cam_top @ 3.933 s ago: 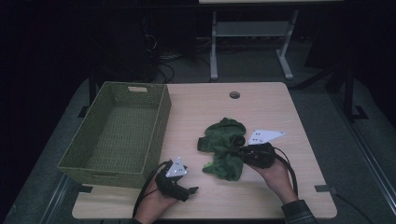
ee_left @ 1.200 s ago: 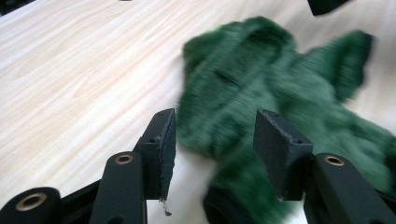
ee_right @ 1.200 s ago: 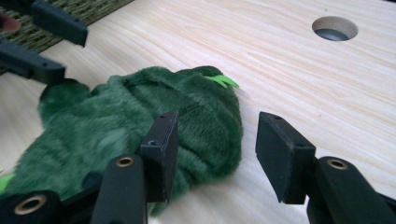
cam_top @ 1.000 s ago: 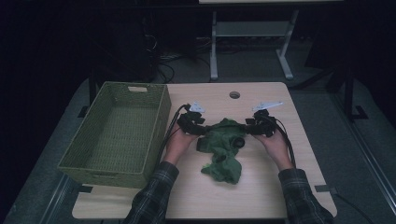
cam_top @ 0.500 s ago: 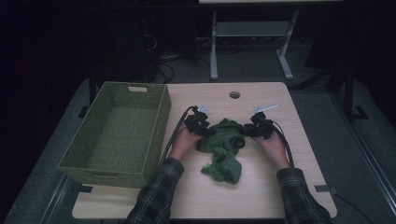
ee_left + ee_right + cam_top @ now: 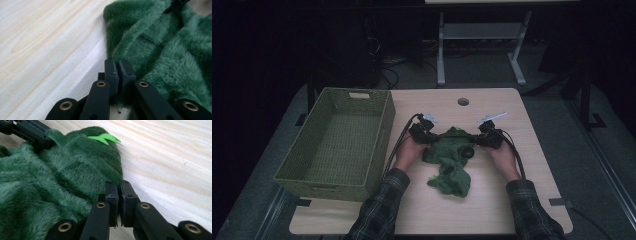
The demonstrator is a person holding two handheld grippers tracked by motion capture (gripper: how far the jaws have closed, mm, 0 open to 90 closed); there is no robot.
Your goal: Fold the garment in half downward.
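Observation:
A dark green fuzzy cloth (image 6: 449, 165) lies crumpled in the middle of the wooden table (image 6: 512, 200). My left gripper (image 6: 433, 140) is at the cloth's far left corner and my right gripper (image 6: 472, 149) at its far right corner. Both pairs of jaws have just been closing. In the left gripper view the left gripper (image 6: 118, 65) has its pads pressed together on a thin edge of the cloth (image 6: 162, 50). The right gripper (image 6: 117, 188) likewise pinches the cloth's (image 6: 62, 175) edge, below a light green tag (image 6: 105, 138).
A green woven basket (image 6: 384, 120), with nothing in it, stands on the table's left part, close to the left forearm. A round cable hole (image 6: 463, 101) sits near the far edge. Cables trail back from both grippers along the arms.
Since the earliest frame both hands have moved from the near part of the table to the cloth's far end, one on each side. Over the last second they have hardly shifted.

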